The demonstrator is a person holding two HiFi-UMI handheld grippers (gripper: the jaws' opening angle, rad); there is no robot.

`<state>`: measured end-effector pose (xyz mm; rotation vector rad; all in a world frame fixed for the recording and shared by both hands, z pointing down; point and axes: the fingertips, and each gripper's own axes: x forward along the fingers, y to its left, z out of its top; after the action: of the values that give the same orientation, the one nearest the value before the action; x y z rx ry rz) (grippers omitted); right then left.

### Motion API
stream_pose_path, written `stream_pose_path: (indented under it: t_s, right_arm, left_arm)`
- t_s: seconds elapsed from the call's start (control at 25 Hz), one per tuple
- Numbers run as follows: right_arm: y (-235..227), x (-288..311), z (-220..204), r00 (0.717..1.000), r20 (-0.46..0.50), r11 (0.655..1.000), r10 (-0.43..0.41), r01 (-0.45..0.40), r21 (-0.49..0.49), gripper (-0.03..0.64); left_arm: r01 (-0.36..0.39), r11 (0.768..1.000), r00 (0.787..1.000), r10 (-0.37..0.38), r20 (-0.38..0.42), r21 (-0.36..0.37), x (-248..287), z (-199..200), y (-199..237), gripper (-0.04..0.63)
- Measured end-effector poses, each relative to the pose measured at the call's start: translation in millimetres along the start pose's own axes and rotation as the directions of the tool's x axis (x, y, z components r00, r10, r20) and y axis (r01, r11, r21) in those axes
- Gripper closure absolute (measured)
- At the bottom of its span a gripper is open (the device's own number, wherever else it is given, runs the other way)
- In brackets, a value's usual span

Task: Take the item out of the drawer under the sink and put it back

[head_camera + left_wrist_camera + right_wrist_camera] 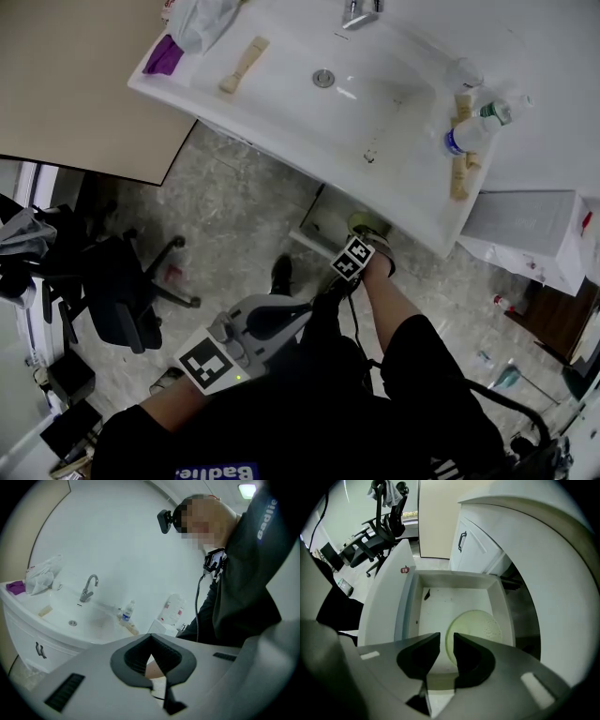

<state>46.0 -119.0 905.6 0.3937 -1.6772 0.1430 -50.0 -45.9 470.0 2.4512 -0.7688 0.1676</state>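
— Well, where does the claw stand?

— The right gripper [446,637] points steeply down into the open white drawer [454,580]. Its claw is released and grasps nothing. The pale green round speckled disc [476,627] lies flat on the drawer floor toward five o'clock, with its nine o'clock rim lined up with the gap.

— And what could go wrong?

— I judge that a flat disc offers little edge to pinch. The pads may strike the floor, or push the disc toward the three o'clock wall and slip off.

— The other hand?

— The left gripper [151,636] is clenched on nothing, well apart from the drawer. Nothing steadies the drawer if it gets shoved.
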Motion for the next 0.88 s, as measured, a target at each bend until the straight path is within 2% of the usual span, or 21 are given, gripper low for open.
stream_pose_path:
  t_s: [0.08,0.24,0.52,0.68,0.88]
  right_arm:
    - [-4,1,0,1.0,-0.003,0.999,-0.028,0.028,-0.02,0.56]
    - [-4,0,2,0.999,0.003,0.998,-0.049,0.049,-0.042,0.588]
    - [0,-23,-3,0.999,0.022,0.999,-0.05,0.05,0.006,0.594]
    - [3,-53,-5,0.997,0.069,0.996,-0.033,0.027,0.08,0.595]
    - [10,-99,-7,0.987,0.155,0.988,-0.042,0.018,0.155,0.595]
  left_arm:
    - [-0.001,1.0,1.0,0.001,-0.004,0.004,-1,-2,-1,0.589]
    - [-0.002,1.0,1.0,0.002,-0.018,-0.003,-4,-9,-4,0.589]
    - [0.014,1.0,1.0,-0.014,-0.005,0.007,-3,-2,-12,0.589]
    - [0.021,1.0,1.0,-0.021,0.012,0.016,-4,4,-16,0.589]
    - [0.049,0.997,0.998,-0.051,0.028,0.065,-3,16,-30,0.589]
